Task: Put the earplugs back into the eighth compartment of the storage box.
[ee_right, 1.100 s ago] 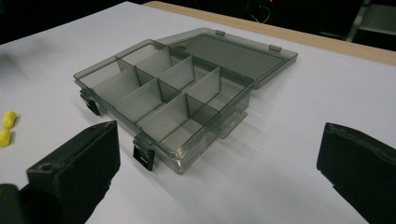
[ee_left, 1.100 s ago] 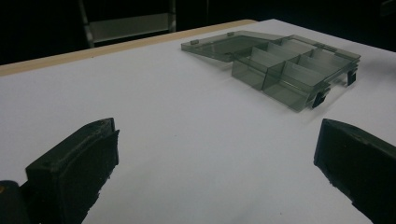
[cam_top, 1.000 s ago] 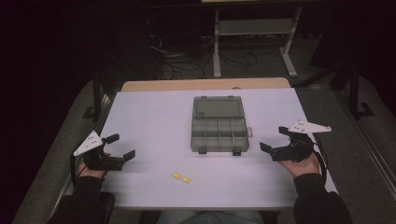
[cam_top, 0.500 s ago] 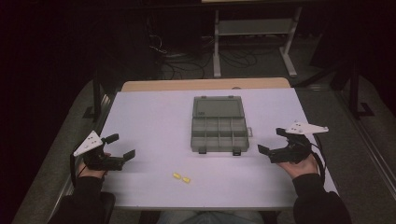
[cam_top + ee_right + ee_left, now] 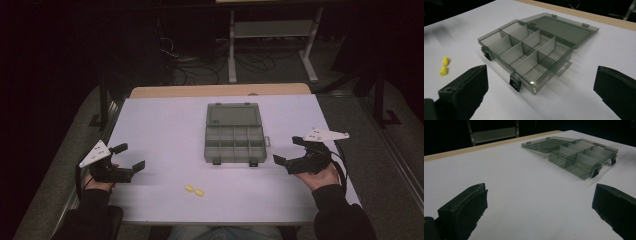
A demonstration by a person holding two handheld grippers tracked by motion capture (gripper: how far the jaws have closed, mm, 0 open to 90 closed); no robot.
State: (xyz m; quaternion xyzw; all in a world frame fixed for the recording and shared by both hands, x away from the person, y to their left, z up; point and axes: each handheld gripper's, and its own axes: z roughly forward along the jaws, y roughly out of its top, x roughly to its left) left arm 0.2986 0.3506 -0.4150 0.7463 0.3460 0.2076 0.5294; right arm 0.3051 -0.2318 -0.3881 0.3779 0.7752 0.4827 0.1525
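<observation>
A see-through grey plastic box (image 5: 234, 132) is sitting in the middle of the white counter (image 5: 160, 125). Its lid (image 5: 564, 27) is lying open and flat on the far side. Thin walls are splitting the box into small compartments, and they all look empty. Two dark clips (image 5: 514, 84) are sticking out on its near edge. Two little yellow pieces (image 5: 194, 190) are lying close together on the counter, nearer to the person than the box.

The left gripper (image 5: 125, 160) is sitting low over the counter, well to the left of the box. Its jaws are wide apart and holding nothing. The right gripper (image 5: 289, 152) is just right of the box, also gaping wide and holding nothing. Both hands are reaching in from the near edge, in dark sleeves (image 5: 337, 212), with the grippers pointing inward toward the box.
</observation>
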